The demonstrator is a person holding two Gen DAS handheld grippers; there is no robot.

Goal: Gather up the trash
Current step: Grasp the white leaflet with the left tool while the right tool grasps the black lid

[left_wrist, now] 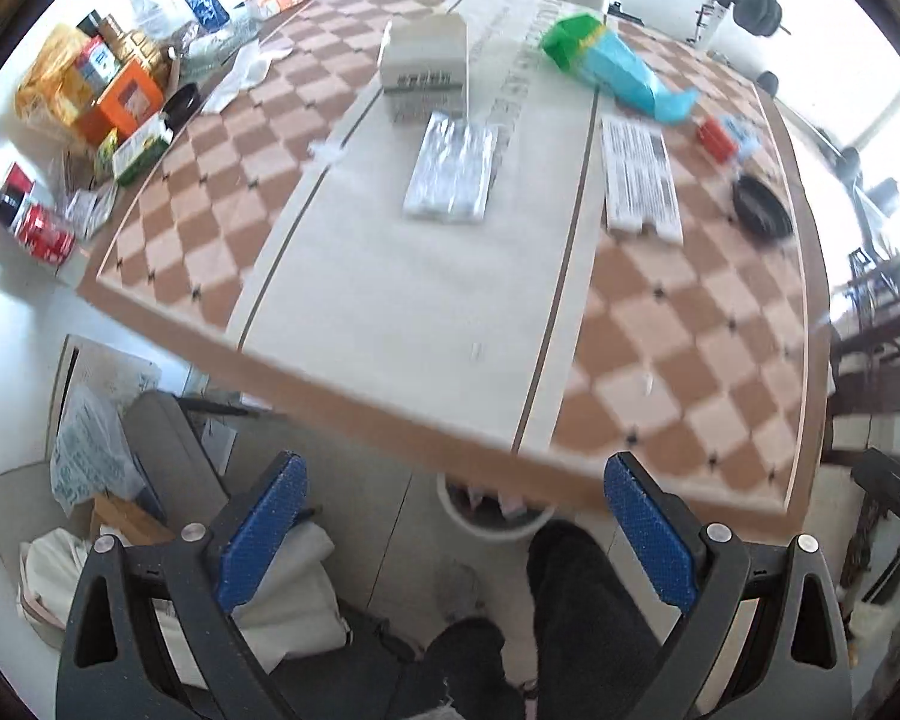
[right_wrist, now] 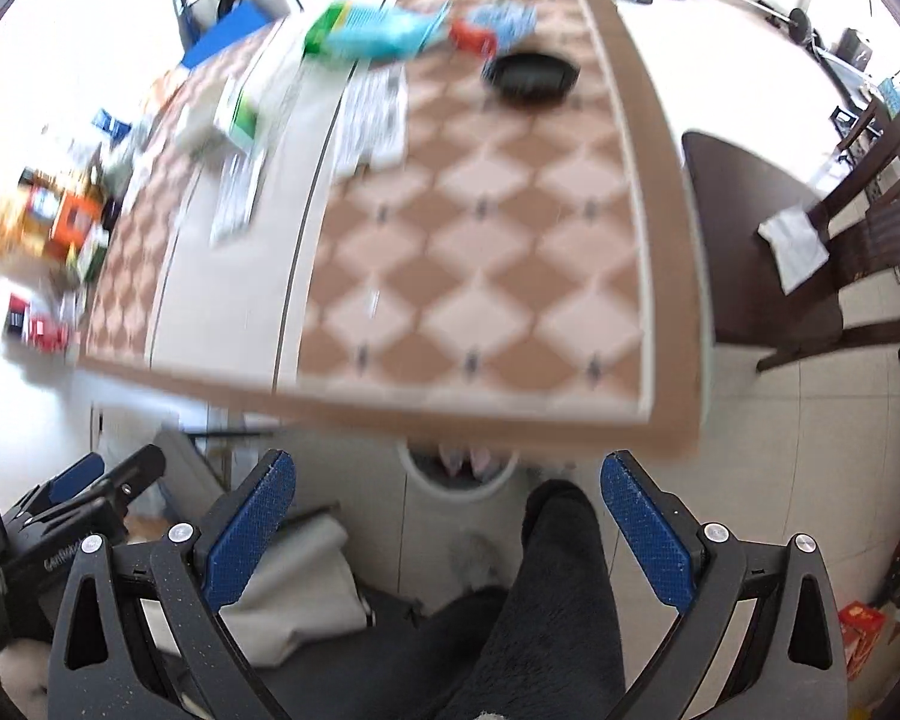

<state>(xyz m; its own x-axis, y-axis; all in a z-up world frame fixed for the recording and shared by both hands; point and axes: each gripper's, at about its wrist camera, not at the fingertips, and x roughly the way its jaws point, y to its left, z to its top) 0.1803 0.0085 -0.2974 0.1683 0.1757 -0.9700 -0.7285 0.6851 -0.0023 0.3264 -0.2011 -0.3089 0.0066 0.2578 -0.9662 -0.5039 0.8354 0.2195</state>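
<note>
A: Surface first: we list one table (left_wrist: 390, 276) with a brown-and-cream checkered cloth and a plain cream centre strip, over a pale tiled floor. A dark wooden chair (right_wrist: 810, 240) stands at its right side.

B: Trash on the cloth, we count: a white carton (left_wrist: 424, 54) at the far middle; a silvery wrapper (left_wrist: 450, 168) lying flat just in front of it; a printed white packet (left_wrist: 639, 177) to the right; a green-and-blue bag (left_wrist: 615, 57) beyond that; a small red item (left_wrist: 716, 137); a black round lid (left_wrist: 762, 207) near the right edge.

A: Off the cloth, far left, a heap of boxes and packets (left_wrist: 102, 96) and a red can (left_wrist: 45, 234) on its side.

B: Under the near edge, a white bin (left_wrist: 492, 516), partly hidden.

A: Tools: left gripper (left_wrist: 450, 534), blue pads wide apart, holding nothing. Right gripper (right_wrist: 447, 531), likewise spread, empty. Both hang below the table's near edge, above dark-clothed legs (right_wrist: 546, 612).

B: The right view is blurred; small items there go unidentified.
</note>
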